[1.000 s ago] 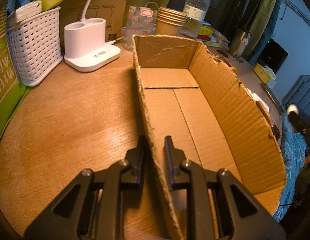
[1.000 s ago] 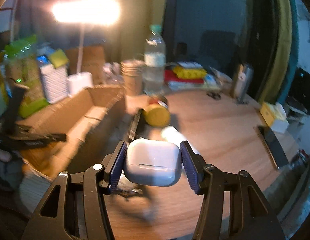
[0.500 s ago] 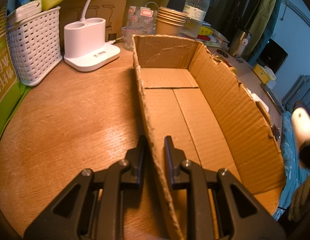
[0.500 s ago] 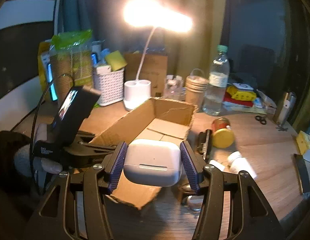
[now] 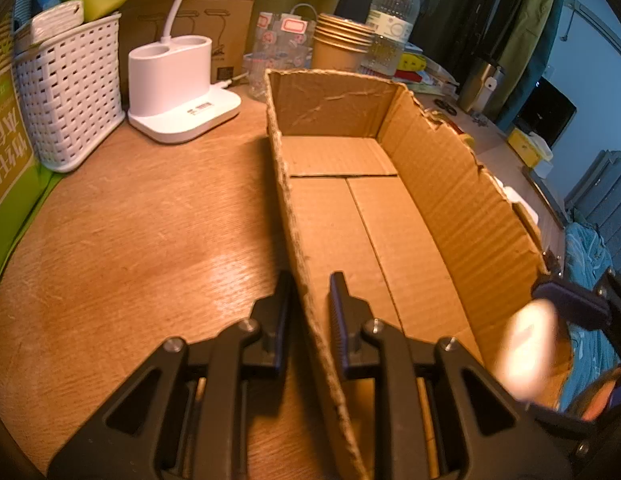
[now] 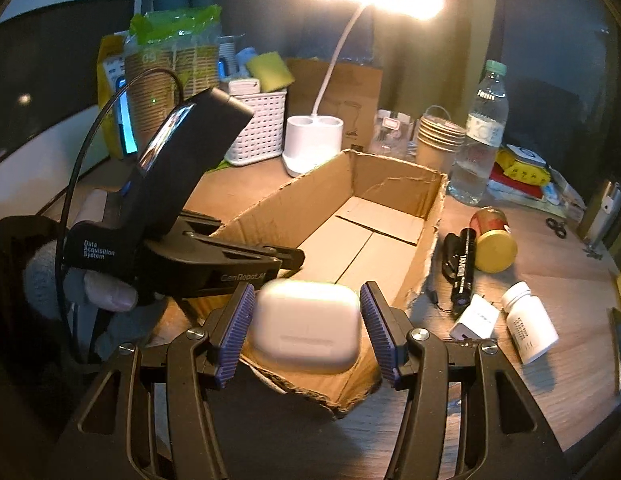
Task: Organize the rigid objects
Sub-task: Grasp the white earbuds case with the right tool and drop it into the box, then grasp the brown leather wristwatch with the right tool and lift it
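1. while the left gripper (image 5: 310, 300) pinches the near side wall of the open brown cardboard box (image 5: 450, 184) on the wooden tabletop (image 5: 130, 240),
2. the right gripper (image 6: 306, 326) has its fingers spread just wider than the blurred white rounded earbud case (image 6: 304, 328) above the box's near end.

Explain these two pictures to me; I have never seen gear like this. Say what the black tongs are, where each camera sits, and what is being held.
There is no robot here: a person holds a hand-held gripper in each hand, and each carries a wide-angle camera looking along its two fingers.

The left camera's picture shows the left hand-held gripper straddling the side wall of an open cardboard box on a wooden table.

The right camera's picture shows the right hand-held gripper over the box's near end, with a blurred white earbud case between its fingers, gaps showing on both sides.

Beside the box lie a black marker, a yellow-lidded jar and a white pill bottle.
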Motion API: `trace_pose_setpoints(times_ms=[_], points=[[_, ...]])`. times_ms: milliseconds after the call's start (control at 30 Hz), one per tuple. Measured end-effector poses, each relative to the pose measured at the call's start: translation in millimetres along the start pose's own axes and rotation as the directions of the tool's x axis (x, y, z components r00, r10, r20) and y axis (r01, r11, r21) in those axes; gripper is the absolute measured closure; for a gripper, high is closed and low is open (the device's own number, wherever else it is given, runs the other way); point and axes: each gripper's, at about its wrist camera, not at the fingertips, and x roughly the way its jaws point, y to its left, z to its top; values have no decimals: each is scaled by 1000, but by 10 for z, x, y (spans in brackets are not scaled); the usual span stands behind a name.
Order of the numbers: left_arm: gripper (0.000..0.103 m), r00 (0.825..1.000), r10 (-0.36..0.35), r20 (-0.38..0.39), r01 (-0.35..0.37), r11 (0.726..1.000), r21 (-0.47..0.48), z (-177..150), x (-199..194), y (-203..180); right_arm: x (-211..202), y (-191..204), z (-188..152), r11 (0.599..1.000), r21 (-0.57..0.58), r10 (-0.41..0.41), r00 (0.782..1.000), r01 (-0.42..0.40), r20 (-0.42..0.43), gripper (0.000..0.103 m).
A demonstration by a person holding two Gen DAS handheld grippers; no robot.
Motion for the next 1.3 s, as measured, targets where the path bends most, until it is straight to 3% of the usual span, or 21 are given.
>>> trace_pose_setpoints(times_ms=[100,267,600,1000,1300], points=[[82,1000,-1,0,1,1000,0,2,-8,1,-27,3,0,1000,-5,-5,1000,6,19,34],[82,1000,0,0,0,1000,-1,1,-17,-13,-101,-43,5,1000,1,-12,999,12,44,34],[82,1000,-1,0,1,1000,-1,2,-14,-7,-283,-414,-20,990,103,-104,991,95,81,34],[82,1000,-1,0,1,1000,-1,4,-14,-9,-353,-725,-152,967,163,-209,976,198,55,34],[82,1000,-2,0,2,1000,0,4,-10,-1,-254,-880,-288,954,191,-232,973,229,-6,34]])
